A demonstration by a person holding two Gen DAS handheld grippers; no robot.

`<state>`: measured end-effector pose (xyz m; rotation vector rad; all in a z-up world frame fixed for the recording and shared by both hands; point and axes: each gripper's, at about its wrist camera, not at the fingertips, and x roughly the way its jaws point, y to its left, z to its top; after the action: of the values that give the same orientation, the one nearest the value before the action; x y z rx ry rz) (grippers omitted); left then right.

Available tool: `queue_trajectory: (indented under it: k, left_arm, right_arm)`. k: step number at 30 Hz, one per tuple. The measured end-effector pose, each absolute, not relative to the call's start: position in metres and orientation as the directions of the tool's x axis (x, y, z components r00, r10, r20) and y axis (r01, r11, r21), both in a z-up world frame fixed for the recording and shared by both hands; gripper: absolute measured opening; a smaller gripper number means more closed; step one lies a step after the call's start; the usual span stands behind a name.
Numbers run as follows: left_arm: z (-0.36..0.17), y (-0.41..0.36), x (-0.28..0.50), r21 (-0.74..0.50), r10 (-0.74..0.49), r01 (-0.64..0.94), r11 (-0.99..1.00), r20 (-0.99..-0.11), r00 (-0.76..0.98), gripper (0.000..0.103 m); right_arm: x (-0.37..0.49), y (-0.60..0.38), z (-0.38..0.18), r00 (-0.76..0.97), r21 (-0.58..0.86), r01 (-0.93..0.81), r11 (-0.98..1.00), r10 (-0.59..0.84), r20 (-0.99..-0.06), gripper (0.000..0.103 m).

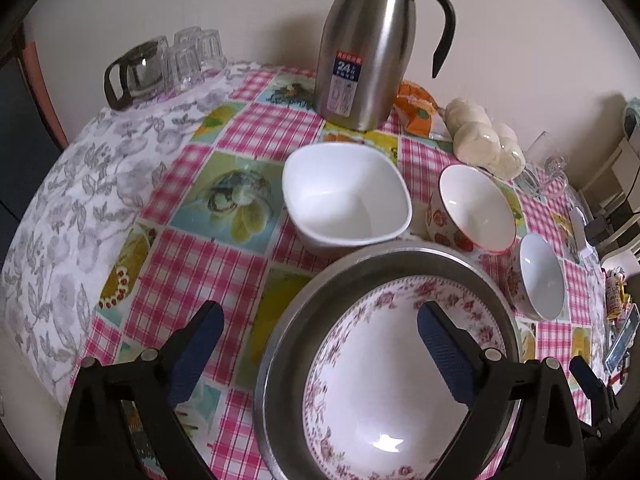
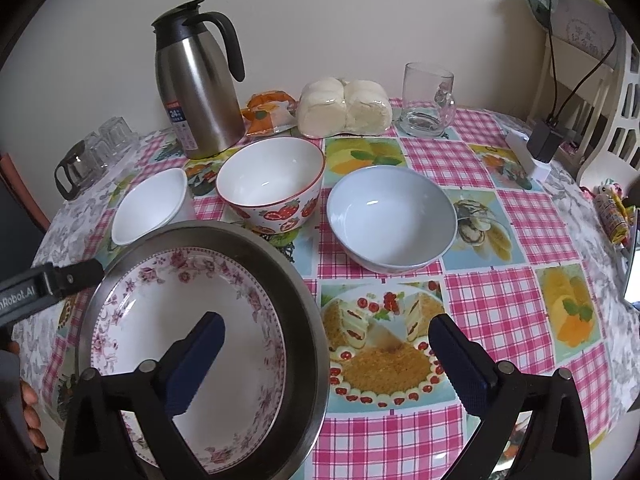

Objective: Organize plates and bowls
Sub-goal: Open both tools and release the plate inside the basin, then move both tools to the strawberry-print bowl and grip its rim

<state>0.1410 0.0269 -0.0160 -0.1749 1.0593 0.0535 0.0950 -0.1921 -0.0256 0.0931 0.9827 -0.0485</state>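
Note:
A pink-flowered plate lies inside a steel pan at the table's near side; both show in the right wrist view, plate, pan. Behind stand a white square bowl, a strawberry bowl and a pale blue bowl. My left gripper is open, straddling the pan's left rim. My right gripper is open, straddling the pan's right rim. Both are empty.
A steel thermos jug stands at the back. Wrapped buns, an orange packet, a glass mug, and upturned glasses with a glass pot sit along the wall. A charger and chair are at right.

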Motion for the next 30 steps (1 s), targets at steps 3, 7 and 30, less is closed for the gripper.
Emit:
queue_trajectory:
  k: [3,7,30]
  left_arm:
    - [-0.012,0.017,0.147,-0.087,-0.019,-0.111,0.990,-0.861,0.509,0.098]
    - [-0.010,0.008,0.157,-0.088,-0.026,-0.092,0.992,-0.848,0.529,0.098]
    - [-0.006,-0.030,0.231,-0.151,-0.121,-0.006,0.989,-0.814,0.568,0.098]
  right_arm:
    - [0.099,-0.195,-0.027,0.552,0.044,0.090,0.995,-0.013,-0.834,0.103]
    - [0.105,-0.196,-0.028,0.549,0.020,0.093,0.995,-0.035,-0.835,0.103]
    - [0.168,-0.210,-0.012,0.607,-0.008,0.151,0.988,-0.100,-0.788,0.103]
